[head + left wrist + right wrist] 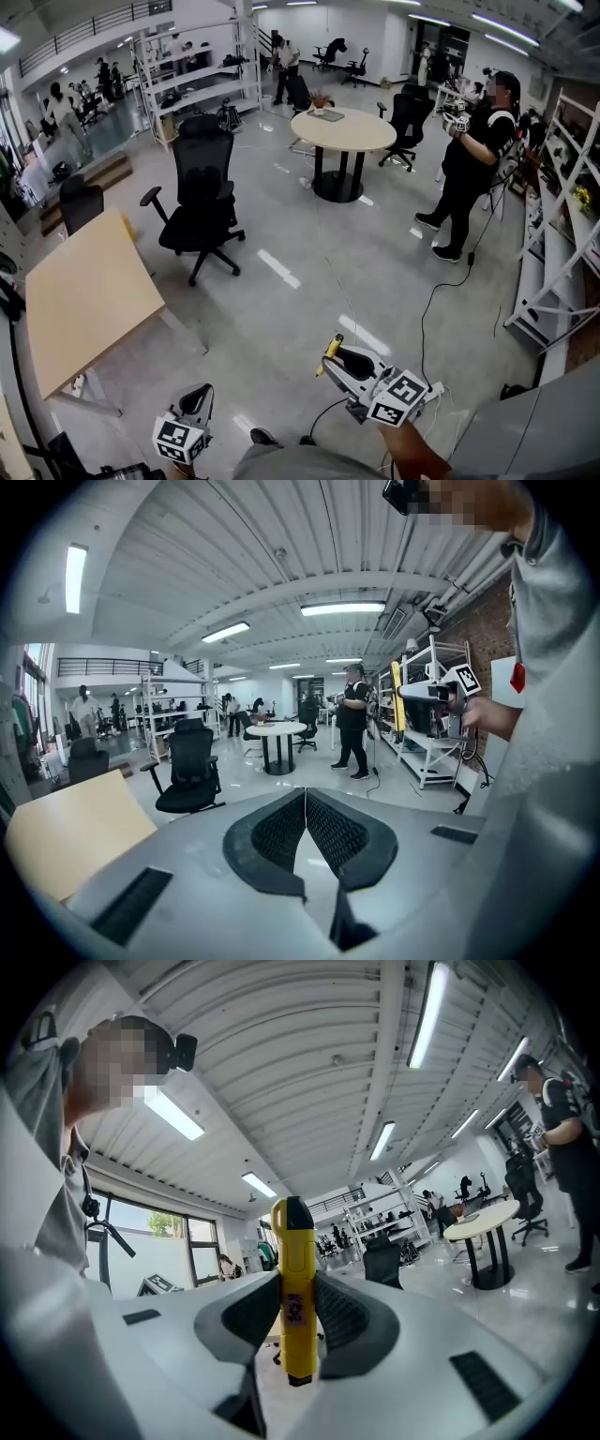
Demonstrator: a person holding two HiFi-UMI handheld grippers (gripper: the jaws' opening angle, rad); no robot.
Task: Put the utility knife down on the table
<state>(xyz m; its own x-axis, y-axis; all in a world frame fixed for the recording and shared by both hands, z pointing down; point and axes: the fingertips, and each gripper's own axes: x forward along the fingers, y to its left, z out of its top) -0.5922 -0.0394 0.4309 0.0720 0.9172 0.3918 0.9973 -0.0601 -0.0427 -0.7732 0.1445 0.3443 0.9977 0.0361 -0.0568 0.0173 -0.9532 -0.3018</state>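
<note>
the light wooden table is sitting at the far left, well apart from both grippers. the left gripper is hanging with its jaws pressed together, gripping nothing. the right gripper is clamping the yellow utility knife in mid-air over the floor.

Utility knife mostly hidden by right gripper.

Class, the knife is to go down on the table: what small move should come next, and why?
Probably carry the right gripper toward the wooden table at the left: its jaws are shut on the yellow utility knife, held over the floor, well short of that table.
</note>
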